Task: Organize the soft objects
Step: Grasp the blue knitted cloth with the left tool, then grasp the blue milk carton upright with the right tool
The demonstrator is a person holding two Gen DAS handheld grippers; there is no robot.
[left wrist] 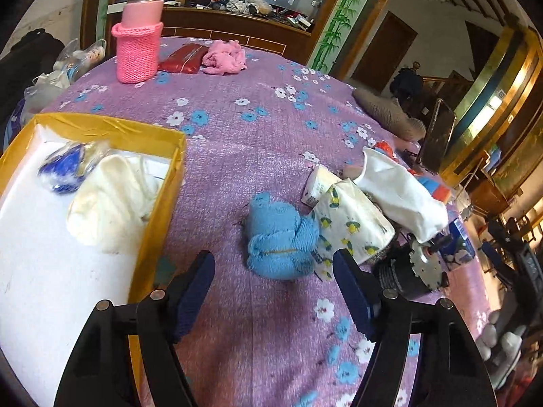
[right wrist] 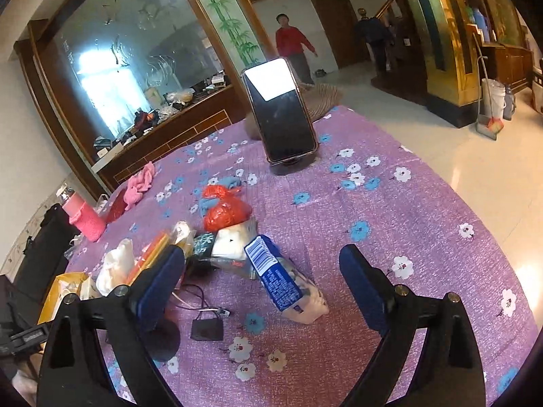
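Observation:
A yellow-rimmed box (left wrist: 159, 135) at the left holds a cream cloth (left wrist: 108, 200) and a blue-and-clear packet (left wrist: 66, 166). A rolled blue towel (left wrist: 280, 237) lies on the purple flowered tablecloth just ahead of my left gripper (left wrist: 273, 264), which is open and empty. Beside the towel are a flower-print tissue pack (left wrist: 349, 220) and a white cloth (left wrist: 400, 190). A pink cloth (left wrist: 224, 57) lies at the far side. My right gripper (right wrist: 261, 264) is open and empty, with a blue-labelled tissue pack (right wrist: 285, 281) between its fingers' line on the table.
A pink knit-sleeved bottle (left wrist: 139, 44) and a red pouch (left wrist: 183, 59) stand at the far edge. A phone on a stand (right wrist: 281, 112) is at the table's back. A red plastic bag (right wrist: 224, 208), a small black part with wires (right wrist: 207, 327) and other packets lie nearby.

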